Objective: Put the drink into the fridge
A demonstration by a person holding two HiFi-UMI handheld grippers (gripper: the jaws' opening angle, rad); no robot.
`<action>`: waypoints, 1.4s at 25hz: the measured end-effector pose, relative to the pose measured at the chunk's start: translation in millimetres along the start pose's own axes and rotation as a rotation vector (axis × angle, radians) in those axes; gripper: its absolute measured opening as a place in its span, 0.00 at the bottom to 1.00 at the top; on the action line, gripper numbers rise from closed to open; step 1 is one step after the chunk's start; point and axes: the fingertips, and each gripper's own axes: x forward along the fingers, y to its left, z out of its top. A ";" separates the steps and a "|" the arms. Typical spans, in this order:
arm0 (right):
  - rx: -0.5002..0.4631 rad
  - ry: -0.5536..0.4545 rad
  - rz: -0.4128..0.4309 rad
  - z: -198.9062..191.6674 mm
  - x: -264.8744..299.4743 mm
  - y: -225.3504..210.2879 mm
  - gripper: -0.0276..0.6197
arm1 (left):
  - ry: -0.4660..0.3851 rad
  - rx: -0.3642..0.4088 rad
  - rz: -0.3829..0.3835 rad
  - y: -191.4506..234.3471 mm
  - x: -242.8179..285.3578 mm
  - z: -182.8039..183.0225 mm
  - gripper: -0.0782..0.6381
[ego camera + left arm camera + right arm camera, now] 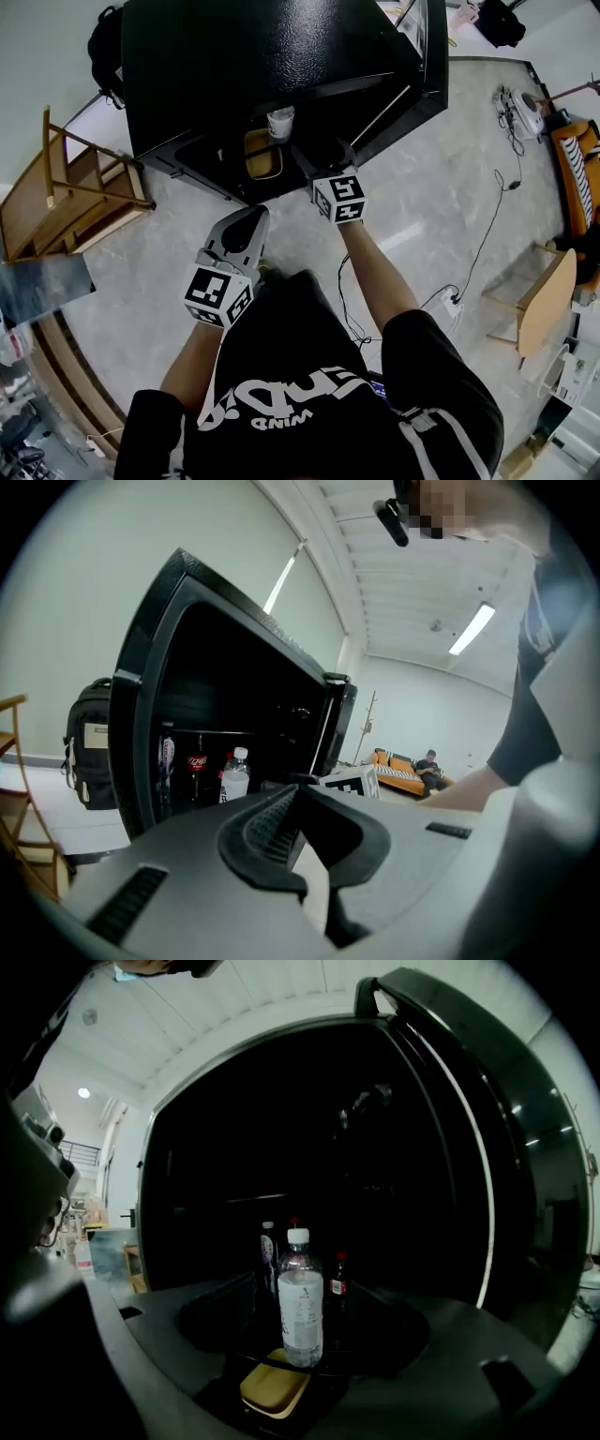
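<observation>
Black inside and with its door open, the fridge point(234, 56) has the clear water bottle point(300, 1302) standing upright on its glass shelf point(375, 1358), above a yellow tray point(272, 1387). The right gripper point(305, 1321) has its jaws spread either side of the bottle, not touching it. The left gripper point(300, 803) hangs outside the fridge, jaws pressed together and empty.

Black fridge point(262, 56), clear white-capped bottle point(301, 1307), yellow tray point(274, 1389), pale grey marbled floor point(422, 187)

Drink btl point(301, 1299) in fridge point(234, 56), 2 btls point(339, 1283) behind it, tub point(274, 1389) below, chair point(37, 220) L of fridge
</observation>
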 end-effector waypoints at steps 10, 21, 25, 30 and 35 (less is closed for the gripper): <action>0.019 0.014 -0.014 67.6 -71.7 26.3 0.52 | 0.014 0.023 -0.025 -41.7 -46.8 54.5 0.12; -0.002 -0.018 -0.038 123.9 -136.4 37.6 0.52 | -0.011 0.050 -0.059 -78.5 -66.8 87.5 0.12; -0.006 -0.040 -0.057 134.4 -155.9 31.9 0.52 | -0.025 0.062 -0.074 -91.2 -64.6 91.2 0.12; 0.004 -0.056 -0.087 135.9 -179.0 26.5 0.46 | -0.046 0.067 -0.079 -98.0 -63.4 94.6 0.12; 0.010 -0.060 -0.094 135.8 -195.9 29.3 0.25 | -0.059 0.078 -0.088 -106.2 -61.7 99.8 0.12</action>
